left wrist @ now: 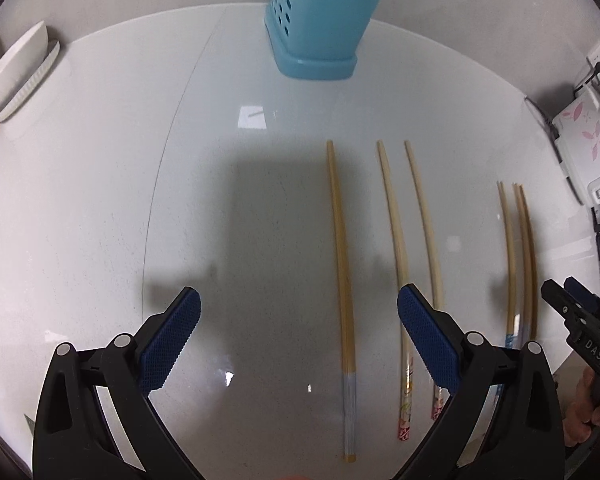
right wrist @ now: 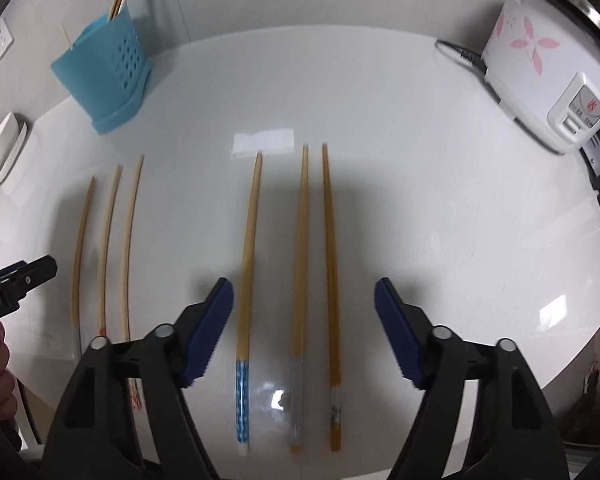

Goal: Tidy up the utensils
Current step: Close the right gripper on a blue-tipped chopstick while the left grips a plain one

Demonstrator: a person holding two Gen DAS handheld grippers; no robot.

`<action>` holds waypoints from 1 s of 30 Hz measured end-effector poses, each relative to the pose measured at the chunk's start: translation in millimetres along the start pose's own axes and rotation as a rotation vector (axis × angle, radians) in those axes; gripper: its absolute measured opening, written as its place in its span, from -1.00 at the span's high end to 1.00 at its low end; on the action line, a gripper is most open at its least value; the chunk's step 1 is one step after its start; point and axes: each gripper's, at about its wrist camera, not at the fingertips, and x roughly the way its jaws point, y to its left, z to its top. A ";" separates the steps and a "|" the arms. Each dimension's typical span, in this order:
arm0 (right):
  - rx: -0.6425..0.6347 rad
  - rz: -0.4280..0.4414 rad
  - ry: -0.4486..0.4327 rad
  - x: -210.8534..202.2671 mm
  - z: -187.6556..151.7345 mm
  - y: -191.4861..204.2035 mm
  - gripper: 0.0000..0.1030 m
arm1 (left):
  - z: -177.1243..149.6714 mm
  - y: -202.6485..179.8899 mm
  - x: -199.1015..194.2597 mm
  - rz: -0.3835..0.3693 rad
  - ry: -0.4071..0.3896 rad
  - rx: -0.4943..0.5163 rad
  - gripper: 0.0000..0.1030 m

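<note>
Several wooden chopsticks lie side by side on the white table. In the left wrist view, one with a grey end (left wrist: 342,264) lies between my open fingers and two with pink patterned ends (left wrist: 398,248) lie near the right finger. My left gripper (left wrist: 298,328) is open and empty above them. In the right wrist view, a blue-ended chopstick (right wrist: 247,280) and two more (right wrist: 314,280) lie between the fingers of my open, empty right gripper (right wrist: 304,328). The blue utensil holder (left wrist: 320,20) stands at the back and also shows in the right wrist view (right wrist: 104,76), with chopsticks in it.
A white rice cooker with pink flowers (right wrist: 548,76) stands at the right, its cord behind it. White dishes (left wrist: 16,72) sit at the left edge. Three more chopsticks (right wrist: 104,248) lie left of the right gripper. The table's front edge is close.
</note>
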 end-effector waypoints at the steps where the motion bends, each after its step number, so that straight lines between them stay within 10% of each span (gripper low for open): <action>1: -0.002 0.004 0.015 1.3 -2.3 0.5 -0.19 | -1.9 -0.7 1.7 -0.001 0.008 -0.001 -0.87; 18: -0.019 0.000 0.261 28.7 -12.1 8.4 0.38 | -20.2 -19.1 28.0 0.099 0.179 0.067 -0.56; 24: -0.014 -0.016 0.311 35.3 -8.4 9.9 0.46 | -15.8 -36.0 26.5 0.129 0.226 0.069 0.16; 27: -0.015 -0.017 0.321 36.9 -6.5 11.1 0.57 | -14.4 -38.5 26.6 0.132 0.252 0.064 0.83; 30: -0.017 -0.008 0.340 39.9 2.5 16.8 0.84 | -13.6 -42.1 26.6 0.119 0.257 0.068 0.87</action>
